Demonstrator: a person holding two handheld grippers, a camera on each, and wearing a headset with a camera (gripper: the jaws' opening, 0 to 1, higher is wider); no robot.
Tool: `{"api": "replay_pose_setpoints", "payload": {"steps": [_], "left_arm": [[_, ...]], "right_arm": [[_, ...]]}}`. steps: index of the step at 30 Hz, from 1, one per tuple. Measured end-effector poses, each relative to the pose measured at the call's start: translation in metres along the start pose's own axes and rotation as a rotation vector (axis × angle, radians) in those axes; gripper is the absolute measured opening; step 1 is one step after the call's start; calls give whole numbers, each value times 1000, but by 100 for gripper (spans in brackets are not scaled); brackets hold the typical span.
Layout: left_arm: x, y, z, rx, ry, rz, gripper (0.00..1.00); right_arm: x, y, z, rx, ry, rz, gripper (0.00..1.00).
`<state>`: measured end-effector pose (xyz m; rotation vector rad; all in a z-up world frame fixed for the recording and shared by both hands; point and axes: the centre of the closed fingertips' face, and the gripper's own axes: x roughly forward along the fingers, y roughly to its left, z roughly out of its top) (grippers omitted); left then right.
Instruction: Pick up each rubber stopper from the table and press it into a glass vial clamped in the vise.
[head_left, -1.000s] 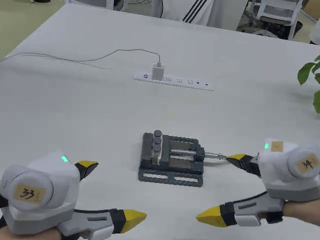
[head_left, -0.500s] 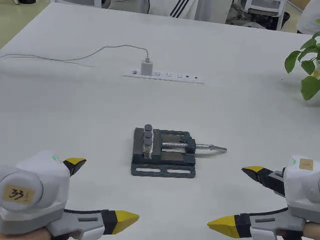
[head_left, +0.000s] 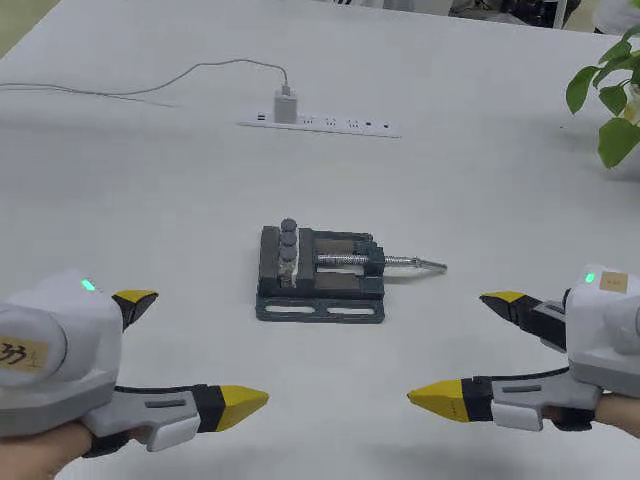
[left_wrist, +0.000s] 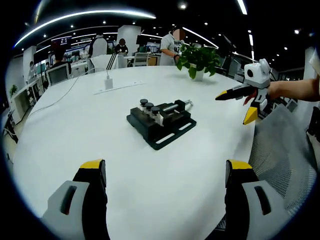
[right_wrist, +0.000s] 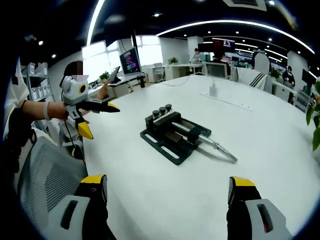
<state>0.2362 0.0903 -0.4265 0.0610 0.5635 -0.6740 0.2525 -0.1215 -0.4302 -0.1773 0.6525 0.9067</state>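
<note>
Head view: left tongs (head_left: 195, 348) and right tongs (head_left: 452, 347) hang wide open, empty, well back from the vise (head_left: 320, 290) on the counter (head_left: 150, 200). Its three vials (head_left: 289, 265) look stoppered already, so next likely just checking seating.

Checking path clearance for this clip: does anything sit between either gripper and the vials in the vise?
Nothing visible does. Bare table lies between the open left gripper, the open right gripper and the vise holding the vials; the power strip lies beyond the vise.
</note>
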Motion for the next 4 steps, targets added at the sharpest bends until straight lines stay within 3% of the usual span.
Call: {"api": "replay_pose_setpoints", "payload": {"steps": [4], "left_arm": [[0, -1, 2, 1, -5, 0, 99]], "right_arm": [[-3, 0, -4, 2, 6, 0, 99]]}}
